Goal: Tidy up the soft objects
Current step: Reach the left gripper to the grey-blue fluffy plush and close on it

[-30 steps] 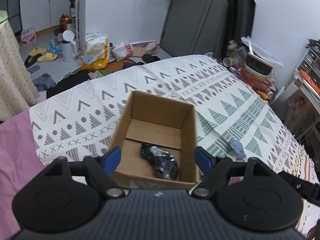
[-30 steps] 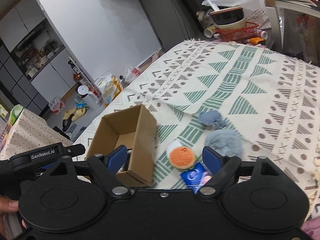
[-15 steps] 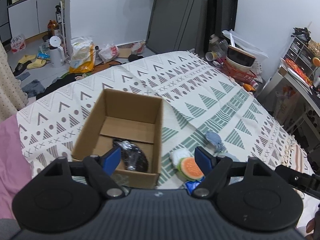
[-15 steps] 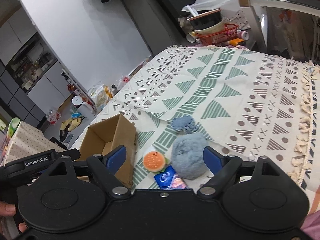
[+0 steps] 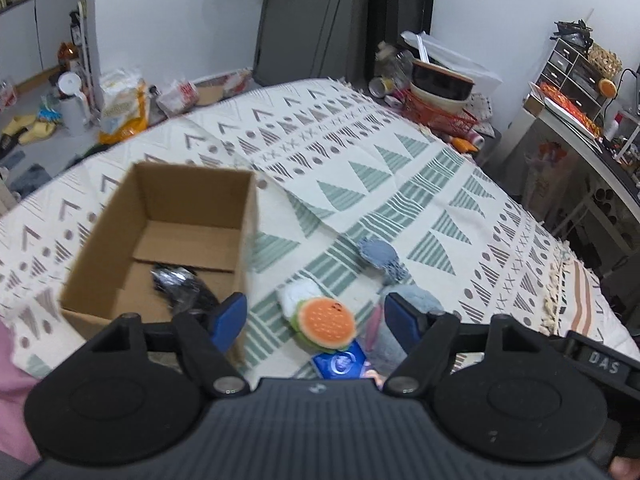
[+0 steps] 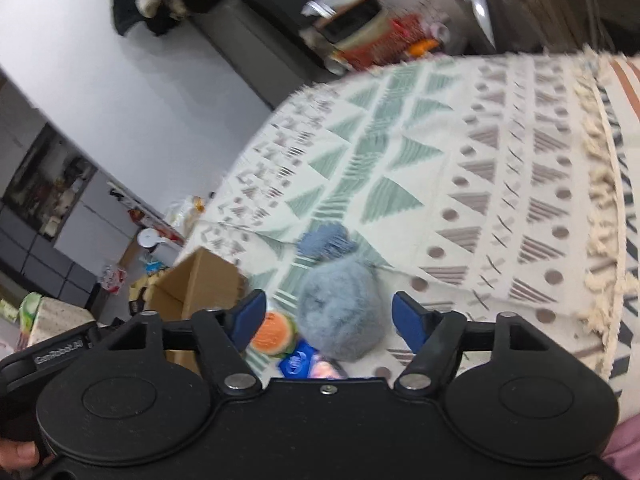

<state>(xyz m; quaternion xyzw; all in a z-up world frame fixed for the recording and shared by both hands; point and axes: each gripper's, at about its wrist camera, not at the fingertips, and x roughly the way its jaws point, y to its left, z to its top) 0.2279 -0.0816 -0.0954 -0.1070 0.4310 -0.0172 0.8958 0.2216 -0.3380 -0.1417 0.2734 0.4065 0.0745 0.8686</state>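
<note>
Both grippers held wide apart and empty above the patterned blanket (image 5: 400, 184).

The left gripper (image 5: 316, 316) is seen over the orange-and-green round plush (image 5: 326, 322), nothing between its fingers. The right gripper (image 6: 326, 316) is framed around the grey fluffy ball (image 6: 340, 308), pads clear of it. A blue packet (image 5: 340, 364) is touched by the plush's near edge; a blue knit piece (image 5: 378, 254) is seen beyond the ball. A black bundle (image 5: 180, 284) is contained in the cardboard box (image 5: 160, 184), left of the plush.
</note>
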